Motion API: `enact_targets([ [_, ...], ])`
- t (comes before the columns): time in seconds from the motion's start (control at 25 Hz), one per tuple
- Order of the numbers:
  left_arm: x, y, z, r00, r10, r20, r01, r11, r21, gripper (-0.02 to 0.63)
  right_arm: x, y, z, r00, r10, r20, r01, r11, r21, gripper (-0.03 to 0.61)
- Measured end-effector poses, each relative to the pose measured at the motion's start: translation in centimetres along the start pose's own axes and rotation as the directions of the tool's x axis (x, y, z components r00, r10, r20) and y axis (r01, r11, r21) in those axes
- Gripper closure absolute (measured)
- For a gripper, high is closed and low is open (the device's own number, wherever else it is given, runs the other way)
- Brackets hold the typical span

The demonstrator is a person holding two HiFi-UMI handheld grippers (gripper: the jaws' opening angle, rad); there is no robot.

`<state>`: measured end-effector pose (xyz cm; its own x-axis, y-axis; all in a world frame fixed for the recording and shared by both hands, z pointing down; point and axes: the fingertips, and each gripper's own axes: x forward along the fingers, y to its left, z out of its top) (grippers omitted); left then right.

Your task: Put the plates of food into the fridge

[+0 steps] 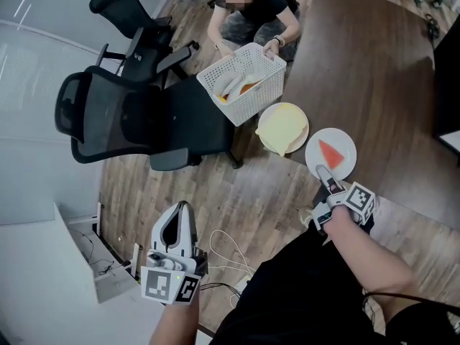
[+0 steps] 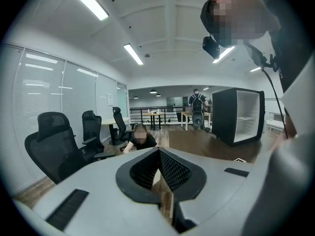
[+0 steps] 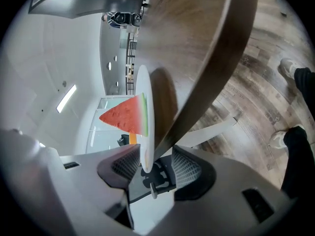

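Right gripper (image 1: 328,175), jaws apart astride the near rim of the round white plate (image 1: 346,142), which bears a red watermelon wedge (image 1: 329,154) at the dark wooden table's (image 1: 374,77) edge; the plate looks stiff, smooth and slip-prone, so a deep rim pinch, held level, suits.

Dark wood table (image 1: 374,77): two white plates near its rounded edge, just beside each other. Yellow-food plate (image 1: 305,129) overhangs the edge. Watermelon plate (image 1: 346,149) sits right at it. Black fridge (image 2: 238,117) stands further in, interior showing.
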<state>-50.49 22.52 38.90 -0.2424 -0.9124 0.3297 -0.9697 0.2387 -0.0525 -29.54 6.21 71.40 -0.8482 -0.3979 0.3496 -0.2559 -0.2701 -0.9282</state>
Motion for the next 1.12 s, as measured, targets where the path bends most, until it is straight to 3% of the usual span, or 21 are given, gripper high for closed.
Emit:
enact_targets([
  [0.08,0.1,0.1,-0.1,1.0,0.003,-0.007,-0.003,1.0,0.008,0.611,0.1,-0.3,0.2,1.0,0.004,0.013,-0.004,1.0,0.011,0.397],
  [0.36,1.3,-0.4,-0.2,1.0,-0.021,-0.021,0.021,0.999,0.026,0.609,-0.8,-0.2,-0.2,0.998,0.07,0.005,-0.07,0.998,-0.002,0.446],
  [0.48,1.9,-1.1,0.1,0.999,-0.04,-0.019,0.041,0.999,0.029,0.609,-1.5,0.5,-0.5,0.996,0.089,-0.002,-0.089,0.996,-0.013,0.546],
  [1.12,5.4,-5.3,1.3,0.993,-0.121,-0.01,0.122,0.991,0.05,0.611,-3.9,0.9,0.8,0.992,0.124,-0.028,-0.124,0.992,0.012,0.56],
])
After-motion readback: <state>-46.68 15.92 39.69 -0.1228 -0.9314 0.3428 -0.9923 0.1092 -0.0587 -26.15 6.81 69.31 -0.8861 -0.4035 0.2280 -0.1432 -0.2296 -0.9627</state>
